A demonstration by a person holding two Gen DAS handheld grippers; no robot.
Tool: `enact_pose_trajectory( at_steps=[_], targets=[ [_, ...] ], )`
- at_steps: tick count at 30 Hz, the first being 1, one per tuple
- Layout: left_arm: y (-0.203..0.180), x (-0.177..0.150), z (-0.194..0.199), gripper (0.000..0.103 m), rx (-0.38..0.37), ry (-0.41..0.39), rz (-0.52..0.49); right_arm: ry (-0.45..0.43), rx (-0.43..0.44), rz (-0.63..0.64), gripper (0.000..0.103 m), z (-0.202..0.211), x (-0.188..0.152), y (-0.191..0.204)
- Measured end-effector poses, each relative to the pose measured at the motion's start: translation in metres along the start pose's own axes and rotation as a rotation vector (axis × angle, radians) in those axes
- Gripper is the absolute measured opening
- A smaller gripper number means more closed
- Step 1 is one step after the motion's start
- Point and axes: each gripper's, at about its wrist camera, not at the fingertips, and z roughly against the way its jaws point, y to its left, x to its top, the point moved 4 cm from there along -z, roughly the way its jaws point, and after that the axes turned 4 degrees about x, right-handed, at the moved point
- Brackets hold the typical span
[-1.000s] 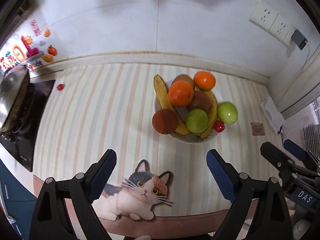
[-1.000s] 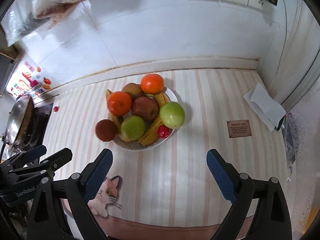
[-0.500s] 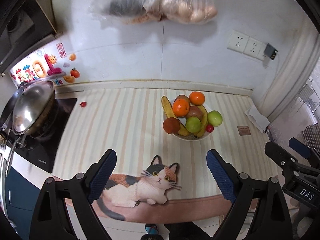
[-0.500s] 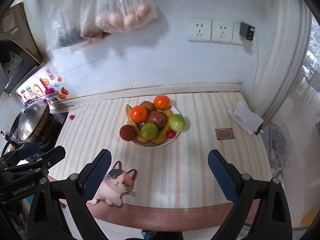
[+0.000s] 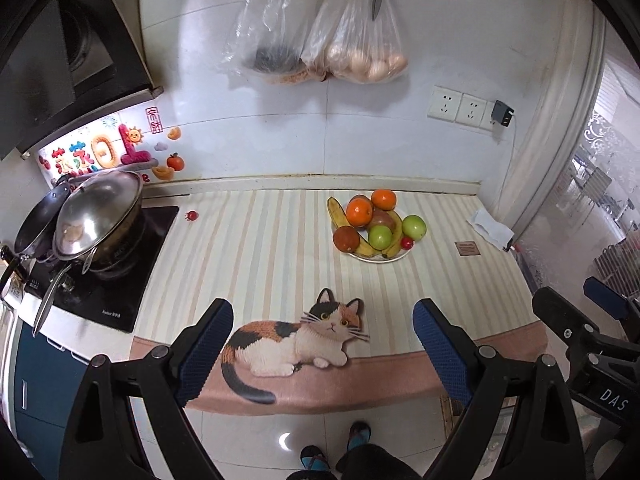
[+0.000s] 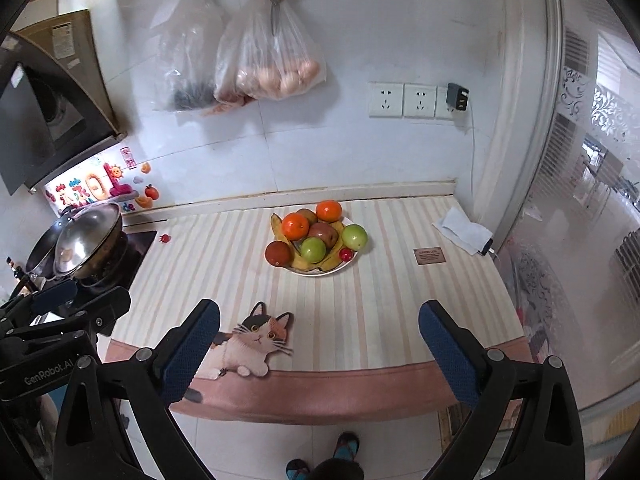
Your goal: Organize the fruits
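Note:
A white plate (image 5: pixel 378 258) (image 6: pixel 320 271) piled with fruit stands on the striped counter towards the back. It holds two oranges (image 5: pixel 359 212) (image 6: pixel 295 227), two green apples (image 5: pixel 379 236) (image 6: pixel 313 249), bananas (image 5: pixel 337 212), a dark red fruit (image 5: pixel 346 239) (image 6: pixel 278 253) at its left edge and a small red fruit (image 5: pixel 407 243). My left gripper (image 5: pixel 322 350) is open and empty, well back from the counter's front edge. My right gripper (image 6: pixel 320 354) is open and empty, also held back off the counter.
A stove with a lidded wok (image 5: pixel 96 216) (image 6: pixel 86 242) sits at the left. A cat picture (image 5: pixel 296 342) marks the counter front. A white cloth (image 6: pixel 462 231) and a small brown card (image 6: pixel 429 256) lie at the right. Plastic bags (image 5: pixel 320 44) and red scissors hang on the wall.
Both grippers have pulled back and up from the counter; the plate of fruit now looks small and far. The fruit has not moved. Both stay open.

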Motion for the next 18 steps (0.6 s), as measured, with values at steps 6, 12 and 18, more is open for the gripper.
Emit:
enact_pose_trajectory(
  at_steps=[6, 12, 18],
  targets=[
    [-0.005, -0.012, 0.032, 0.092, 0.018, -0.039, 0.009, -0.042, 0.021, 0.014, 0.102, 0.039, -0.006, 0.001],
    [-0.011, -0.021, 0.055, 0.092, 0.029, -0.061, 0.035, -0.065, 0.059, 0.027, 0.102, 0.065, -0.006, -0.006],
    [-0.012, -0.024, 0.058, 0.092, 0.041, -0.064, 0.060, -0.072, 0.078, 0.042, 0.102, 0.073, -0.004, -0.012]
  ],
)
